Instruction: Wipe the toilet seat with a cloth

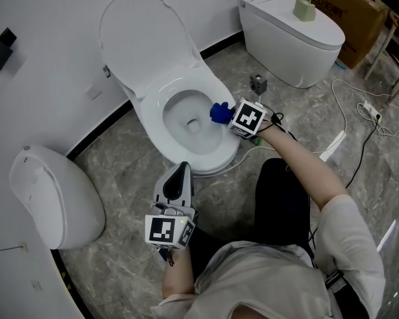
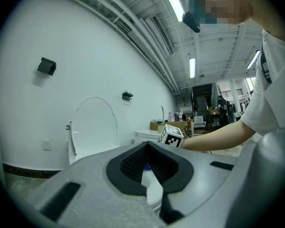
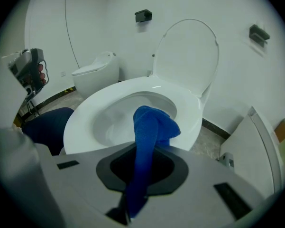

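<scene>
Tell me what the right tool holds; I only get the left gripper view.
Observer: The right tool is shut on a blue cloth.
Operator: Say where the cloth is.
Observer: At the seat's inner edge, on its right side as the head view shows it.
Operator: Place my left tool.
Observer: The left tool is held in front of the seat, pointing at its front rim.

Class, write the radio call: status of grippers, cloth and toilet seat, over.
Right gripper shut on blue cloth. Cloth at toilet seat rim, over the bowl's edge. Left gripper shut, empty, held back short of the seat. Lid up, nothing blocking.
</scene>
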Demonstrator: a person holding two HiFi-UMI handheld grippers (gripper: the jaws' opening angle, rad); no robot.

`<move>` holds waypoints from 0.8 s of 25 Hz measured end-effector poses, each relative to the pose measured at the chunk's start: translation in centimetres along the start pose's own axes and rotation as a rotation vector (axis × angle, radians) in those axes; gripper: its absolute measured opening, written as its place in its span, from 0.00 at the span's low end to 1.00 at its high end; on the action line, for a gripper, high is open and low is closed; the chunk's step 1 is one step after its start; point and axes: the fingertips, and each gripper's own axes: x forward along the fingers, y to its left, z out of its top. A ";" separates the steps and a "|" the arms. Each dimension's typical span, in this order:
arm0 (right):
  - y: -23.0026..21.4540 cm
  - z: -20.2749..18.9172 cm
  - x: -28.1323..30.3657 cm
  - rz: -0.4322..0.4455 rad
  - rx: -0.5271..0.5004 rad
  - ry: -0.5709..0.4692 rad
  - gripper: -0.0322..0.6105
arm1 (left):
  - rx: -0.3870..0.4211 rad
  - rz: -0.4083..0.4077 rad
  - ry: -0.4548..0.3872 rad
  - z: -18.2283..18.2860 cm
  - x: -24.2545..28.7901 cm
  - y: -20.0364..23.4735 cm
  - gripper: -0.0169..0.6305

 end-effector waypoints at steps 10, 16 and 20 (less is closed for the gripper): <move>-1.3 0.5 0.8 -0.016 -0.013 0.019 0.11 | -0.008 0.002 0.021 -0.9 0.2 0.1 0.04; -1.8 0.8 1.3 -0.026 -0.024 0.026 0.11 | -0.013 0.004 0.021 -1.2 0.2 0.2 0.04; -2.2 1.0 1.5 -0.031 -0.022 0.014 0.11 | -0.020 0.007 0.025 -1.5 0.2 0.5 0.04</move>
